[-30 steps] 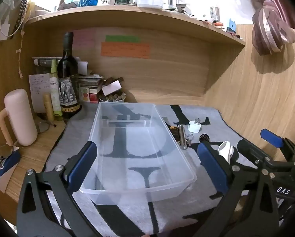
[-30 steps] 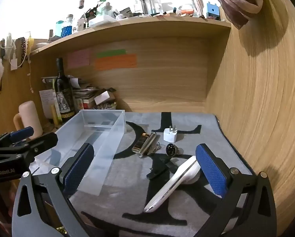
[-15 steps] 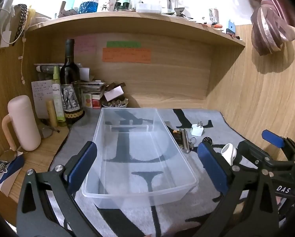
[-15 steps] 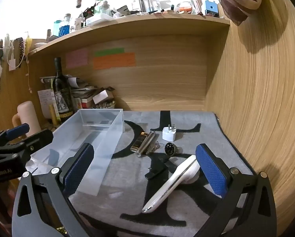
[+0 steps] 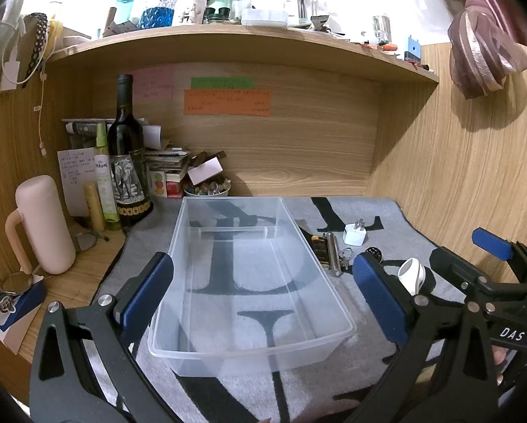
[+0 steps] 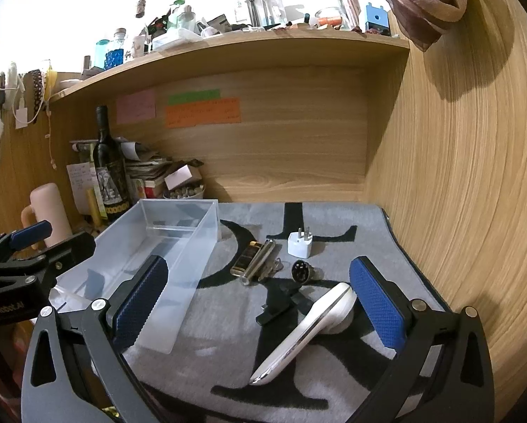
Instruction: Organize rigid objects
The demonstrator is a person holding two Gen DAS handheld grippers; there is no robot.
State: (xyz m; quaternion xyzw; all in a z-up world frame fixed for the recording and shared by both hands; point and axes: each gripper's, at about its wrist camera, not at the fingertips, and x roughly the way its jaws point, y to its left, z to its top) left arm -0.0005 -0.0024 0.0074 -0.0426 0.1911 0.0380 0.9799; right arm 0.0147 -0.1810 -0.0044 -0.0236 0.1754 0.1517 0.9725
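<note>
1. the left gripper (image 5: 263, 292) has its blue pads spread wide, gripping nothing; it hangs over the near end of the clear plastic bin (image 5: 337, 313), one pad outside each long wall.
2. the right gripper (image 6: 258, 303) is also spread wide with nothing pinched; its pads are clear of everything.
3. between the right gripper's pads, close to the right-hand pad, a white handheld device (image 6: 309, 328) lies tilted on the grey mat (image 6: 334, 218), its round head toward that pad and its narrow tip pointing back toward the camera.
4. just ahead of the right gripper a small black clip-like piece (image 6: 281, 303) lies on the mat, touching or nearly touching the white device; i cannot tell which.
5. farther ahead sit a round black knob (image 6: 300, 269), a silver cylinder (image 6: 259, 261) with a dark lighter-like item (image 6: 245, 259) alongside it, and a white plug adapter (image 6: 300, 245) with prongs up.
6. the bin stands to the left of the right gripper, empty apart from a clear divider near its far end; the small items lie on the mat just beside the bin's right wall.
7. beyond the left gripper, past the bin's far left corner, a wine bottle (image 5: 127, 162) stands upright; a pink mug (image 5: 43, 225) stands to the left on the wooden desk (image 5: 69, 289).
</note>
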